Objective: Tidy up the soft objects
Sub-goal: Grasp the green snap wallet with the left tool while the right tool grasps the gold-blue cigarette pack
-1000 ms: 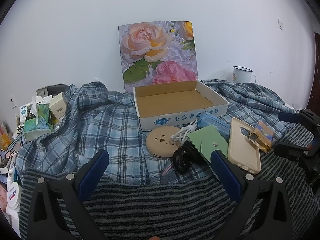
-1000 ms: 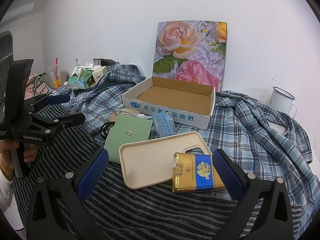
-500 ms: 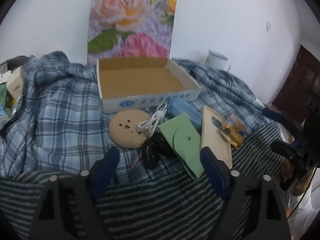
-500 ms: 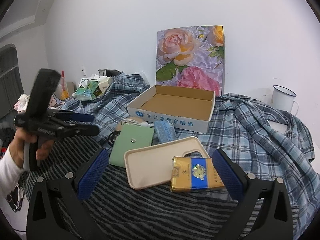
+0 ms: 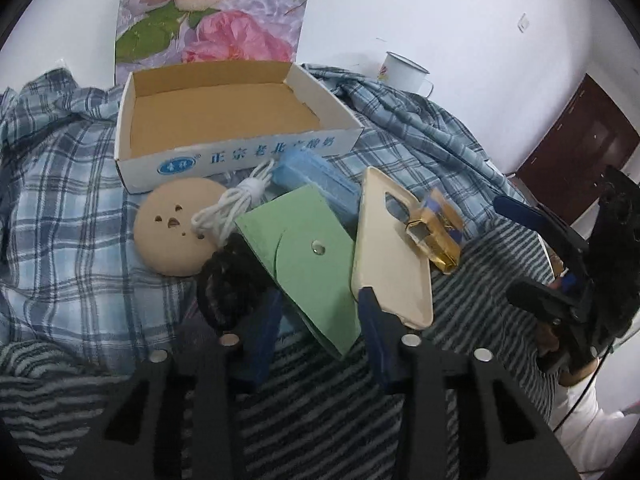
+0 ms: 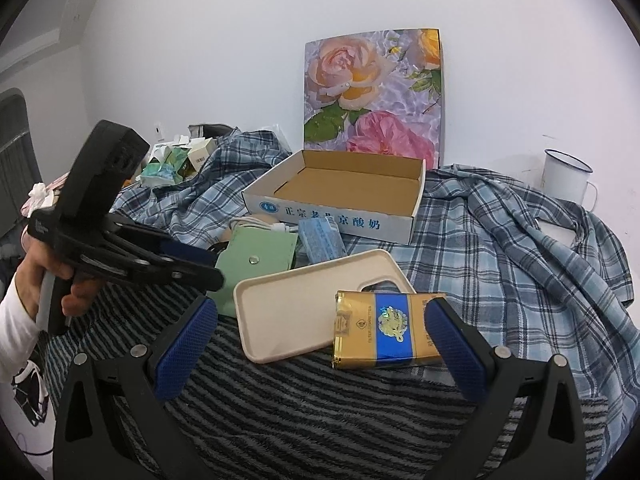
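Note:
My left gripper [image 5: 318,320] points down over the green snap pouch [image 5: 308,256], jaws closing with the pouch's near corner between them; the pads do not clearly press it. Beside the pouch lie a black hair tie [image 5: 228,280], a beige round puff [image 5: 172,236], a white cable [image 5: 236,208], a blue packet [image 5: 316,176] and a beige phone case [image 5: 392,248]. The open cardboard box [image 5: 236,156] sits behind them. My right gripper [image 6: 320,332] stands open, low over the phone case [image 6: 300,312] and a gold cigarette pack [image 6: 384,328], holding nothing.
A plaid shirt [image 6: 500,240] is spread over the striped blanket [image 6: 320,408]. The floral box lid [image 6: 372,92] leans on the wall. A white enamel mug [image 6: 564,176] stands at the back right, and small cartons [image 6: 172,160] are piled at the back left.
My left gripper has tilted down and moved in over the green pouch, and its jaws have narrowed around it. The right gripper has barely moved.

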A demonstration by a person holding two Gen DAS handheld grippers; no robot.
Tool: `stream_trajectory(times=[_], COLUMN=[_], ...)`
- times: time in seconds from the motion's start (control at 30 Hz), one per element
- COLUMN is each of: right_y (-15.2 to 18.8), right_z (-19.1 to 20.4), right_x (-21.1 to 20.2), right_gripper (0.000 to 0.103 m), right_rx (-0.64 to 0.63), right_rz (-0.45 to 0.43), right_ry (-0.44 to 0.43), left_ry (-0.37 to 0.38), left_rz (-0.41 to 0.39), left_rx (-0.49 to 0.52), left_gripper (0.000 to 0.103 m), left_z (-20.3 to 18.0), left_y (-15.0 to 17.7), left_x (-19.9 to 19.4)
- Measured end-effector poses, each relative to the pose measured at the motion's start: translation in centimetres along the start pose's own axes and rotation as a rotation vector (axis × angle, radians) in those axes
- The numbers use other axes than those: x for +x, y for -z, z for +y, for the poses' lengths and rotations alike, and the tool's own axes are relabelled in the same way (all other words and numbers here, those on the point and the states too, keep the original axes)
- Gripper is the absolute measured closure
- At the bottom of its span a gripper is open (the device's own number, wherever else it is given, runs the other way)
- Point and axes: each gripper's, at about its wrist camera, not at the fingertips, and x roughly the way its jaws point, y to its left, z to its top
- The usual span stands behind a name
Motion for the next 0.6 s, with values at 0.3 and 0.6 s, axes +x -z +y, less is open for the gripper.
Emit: stream_trajectory(times=[0.3,0.6], right_y=[0.0,0.0], right_z=[0.3,-0.1], right_x=[0.2,-0.3], right_gripper=[0.000,0.000], right_rx=[-0.016,0.018], right_rz=[0.009,-0.014], right_ry=[0.014,-0.023], left_ry=[0.153,0.236], left_rz=[-0.004,-0.073], left_rx=[-0.174,-0.235], left_gripper=[0.069,0.095], left_z=[2.4,3.4], left_y=[-0.4,-0.2], left_x=[2.0,2.4])
